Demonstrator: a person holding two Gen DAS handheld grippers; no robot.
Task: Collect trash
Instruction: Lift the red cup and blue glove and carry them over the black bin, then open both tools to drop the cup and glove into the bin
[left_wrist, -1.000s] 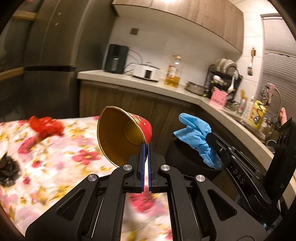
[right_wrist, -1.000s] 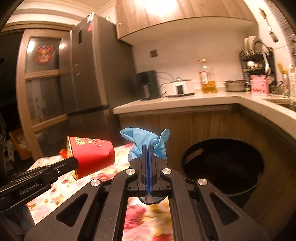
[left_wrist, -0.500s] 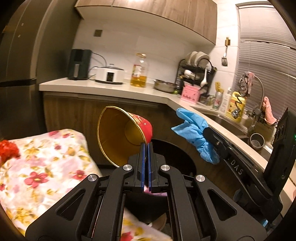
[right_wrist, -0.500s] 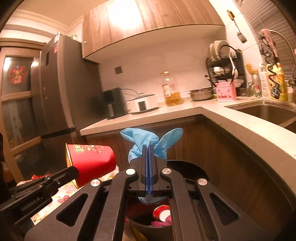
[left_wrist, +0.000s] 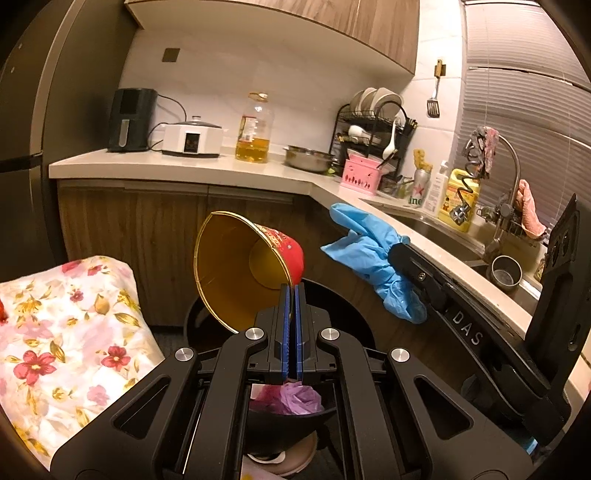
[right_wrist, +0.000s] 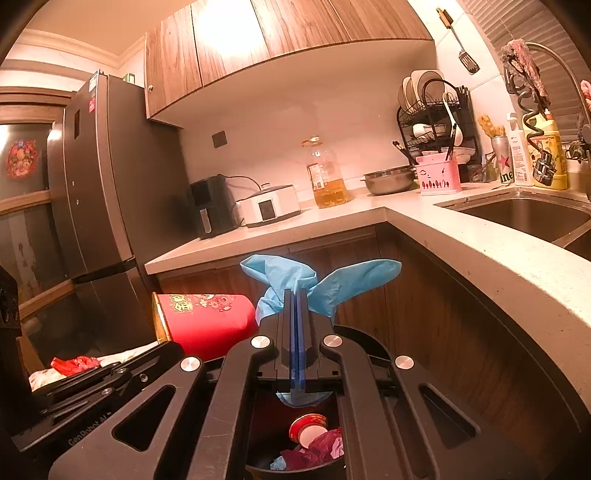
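**Both loads held above the bin mouth**

Left claw (left_wrist: 291, 295) is clamped on the rim of the red paper cup (left_wrist: 243, 273), lying sideways. Right claw (right_wrist: 295, 302) is clamped on the blue glove (right_wrist: 321, 280). The black trash bin (left_wrist: 332, 299) is seen directly beneath both, the glove's claw nearer centre.

Kitchen, warm yellow light. White wall (left_wrist: 221, 74) behind an L-shaped pale countertop (left_wrist: 184, 171) on wood-grain base cabinets (left_wrist: 147, 229). Wood-grain upper cabinets (right_wrist: 277, 40), lit from below. Tall dark refrigerator (right_wrist: 99, 184) at left. Steel sink (right_wrist: 524, 214) with a curved faucet (left_wrist: 511, 162). Closed grey blinds (left_wrist: 528, 92) over the window. Black dish rack (left_wrist: 373, 133) in the corner. Floral cloth (left_wrist: 62, 332) over a low surface.
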